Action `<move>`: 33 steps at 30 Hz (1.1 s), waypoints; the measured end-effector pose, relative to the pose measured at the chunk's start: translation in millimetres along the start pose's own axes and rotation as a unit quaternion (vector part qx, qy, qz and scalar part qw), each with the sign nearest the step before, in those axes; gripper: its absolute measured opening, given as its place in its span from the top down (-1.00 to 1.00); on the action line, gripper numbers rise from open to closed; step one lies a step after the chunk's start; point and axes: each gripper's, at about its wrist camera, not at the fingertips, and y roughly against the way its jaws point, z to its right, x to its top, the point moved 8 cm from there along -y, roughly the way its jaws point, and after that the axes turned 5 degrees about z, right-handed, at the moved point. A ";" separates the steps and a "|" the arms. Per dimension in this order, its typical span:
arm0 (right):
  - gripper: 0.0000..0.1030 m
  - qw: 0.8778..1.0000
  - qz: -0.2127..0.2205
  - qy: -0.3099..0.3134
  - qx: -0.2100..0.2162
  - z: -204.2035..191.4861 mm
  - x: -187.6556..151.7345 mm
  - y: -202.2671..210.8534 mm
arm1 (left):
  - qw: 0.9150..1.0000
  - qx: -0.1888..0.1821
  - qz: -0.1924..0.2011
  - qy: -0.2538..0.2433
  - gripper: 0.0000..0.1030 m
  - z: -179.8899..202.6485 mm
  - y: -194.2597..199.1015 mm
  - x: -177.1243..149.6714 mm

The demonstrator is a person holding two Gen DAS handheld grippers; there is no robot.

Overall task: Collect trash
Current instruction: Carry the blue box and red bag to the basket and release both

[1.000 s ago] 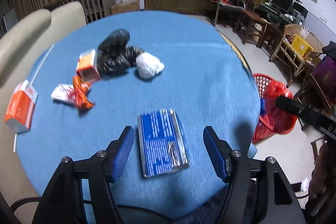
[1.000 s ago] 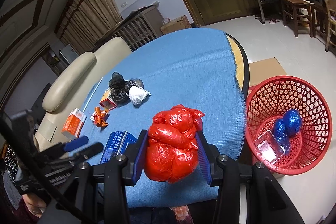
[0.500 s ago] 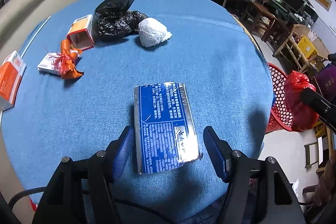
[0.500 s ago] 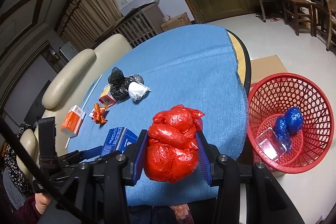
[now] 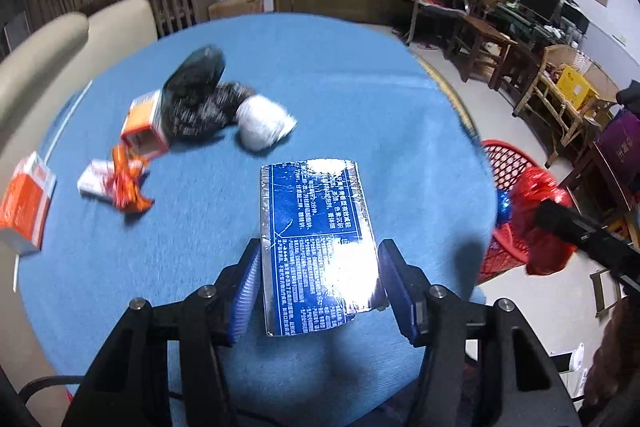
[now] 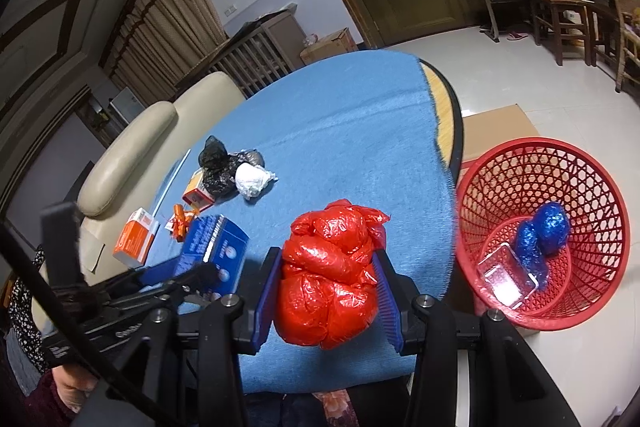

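My left gripper [image 5: 318,287] is shut on a blue and silver box [image 5: 316,239], held tilted above the blue table [image 5: 360,99]; the box also shows in the right wrist view [image 6: 214,247]. My right gripper [image 6: 328,297] is shut on a red plastic bag [image 6: 332,279] over the table's near edge, left of the red basket [image 6: 560,187]. The red bag also shows in the left wrist view [image 5: 540,223]. On the table lie a black bag [image 5: 196,107], a white wad [image 5: 262,125], an orange box [image 5: 144,129] and an orange wrapper [image 5: 126,183].
The basket stands on the floor right of the table and holds blue bags [image 6: 540,235] and a clear tray [image 6: 506,281]. An orange-white carton [image 5: 26,203] lies at the table's left edge. A beige sofa [image 5: 60,39] is behind. Chairs and tables [image 5: 500,43] stand at the right.
My left gripper closed on the blue and silver box and lifted it off the table, tilting it. My right gripper still holds the red bag, shifted slightly.
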 end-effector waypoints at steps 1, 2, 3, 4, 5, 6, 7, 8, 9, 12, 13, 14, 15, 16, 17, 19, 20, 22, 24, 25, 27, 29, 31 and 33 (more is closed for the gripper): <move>0.08 1.000 0.002 -0.003 -0.002 3.0 0.7 1.4 | 1.000 0.001 0.006 -0.006 -0.16 4.4 2.7 3.8; 0.08 1.000 0.003 -0.006 -0.004 5.7 1.3 2.7 | 1.000 0.002 0.013 -0.015 -0.16 10.7 6.2 8.7; 0.08 1.000 0.005 -0.009 -0.005 9.1 1.9 4.3 | 1.000 0.002 0.017 -0.021 -0.16 15.3 8.4 12.0; 0.08 1.000 0.007 -0.013 -0.007 12.5 2.7 6.1 | 0.999 0.002 0.021 -0.026 -0.16 19.9 10.8 14.9; 0.08 1.000 0.008 -0.016 -0.008 15.8 3.5 7.7 | 0.999 0.002 0.026 -0.035 -0.16 26.6 13.6 19.1; 0.08 1.000 0.011 -0.019 -0.010 19.0 4.6 9.6 | 0.999 0.003 0.028 -0.039 -0.16 30.0 14.3 20.8; 0.08 1.000 0.013 -0.021 -0.011 21.6 6.0 11.2 | 0.998 0.006 0.032 -0.046 -0.16 35.2 16.3 23.9; 0.08 1.000 0.015 -0.024 -0.013 25.0 7.4 13.4 | 0.998 0.006 0.035 -0.053 -0.16 40.6 17.9 27.0; 0.08 0.999 0.018 -0.027 -0.014 28.0 8.8 15.3 | 0.997 0.005 0.039 -0.061 -0.16 46.7 19.4 30.2; 0.08 0.999 0.028 -0.036 -0.019 38.7 13.1 23.1 | 0.996 0.005 0.050 -0.081 -0.16 61.9 22.6 38.8; 0.08 0.999 0.031 -0.039 -0.021 42.0 14.3 25.5 | 0.995 0.004 0.052 -0.085 -0.16 67.0 24.0 40.7; 0.08 0.998 0.034 -0.044 -0.024 46.5 15.9 28.3 | 0.994 0.002 0.055 -0.092 -0.16 73.1 24.7 43.1; 0.08 0.998 0.037 -0.047 -0.026 50.5 17.1 30.8 | 0.993 0.001 0.058 -0.099 -0.16 79.4 25.0 45.4; 0.08 0.997 0.041 -0.053 -0.029 56.3 18.7 33.9 | 0.993 0.001 0.060 -0.104 -0.16 85.5 25.4 46.9; 0.08 0.997 0.043 -0.057 -0.031 60.6 19.8 36.2 | 0.992 0.000 0.062 -0.112 -0.16 92.4 25.3 49.0; 0.08 0.996 0.049 -0.067 -0.036 70.2 21.7 41.8 | 0.991 -0.002 0.065 -0.121 -0.16 102.9 24.9 51.3; 0.08 0.995 0.053 -0.073 -0.039 75.9 22.8 45.0 | 0.989 -0.004 0.066 -0.129 -0.16 110.0 24.4 52.9; 0.08 0.994 0.060 -0.083 -0.045 86.8 25.1 51.9 | 0.988 -0.006 0.069 -0.138 -0.16 118.6 23.1 55.0; 0.08 0.992 0.066 -0.091 -0.049 95.7 27.4 57.5 | 0.986 -0.009 0.072 -0.147 -0.16 129.4 21.4 57.6; 0.08 0.991 0.070 -0.097 -0.052 102.0 28.6 61.4 | 0.986 -0.011 0.073 -0.152 -0.16 134.3 20.5 58.9; 0.08 0.990 0.076 -0.105 -0.058 111.7 30.4 67.2 | 0.984 -0.016 0.074 -0.160 -0.16 143.2 18.2 61.2; 0.08 0.988 0.081 -0.115 -0.063 123.0 32.0 73.0 | 0.983 -0.027 0.075 -0.164 -0.16 152.5 15.6 63.1; 0.08 0.986 0.086 -0.124 -0.069 134.0 32.8 77.5 | 0.982 -0.037 0.075 -0.168 -0.16 161.8 12.7 63.9; 0.08 0.984 0.090 -0.134 -0.076 145.5 32.4 82.4 | 0.981 -0.053 0.069 -0.171 -0.16 172.5 8.3 64.3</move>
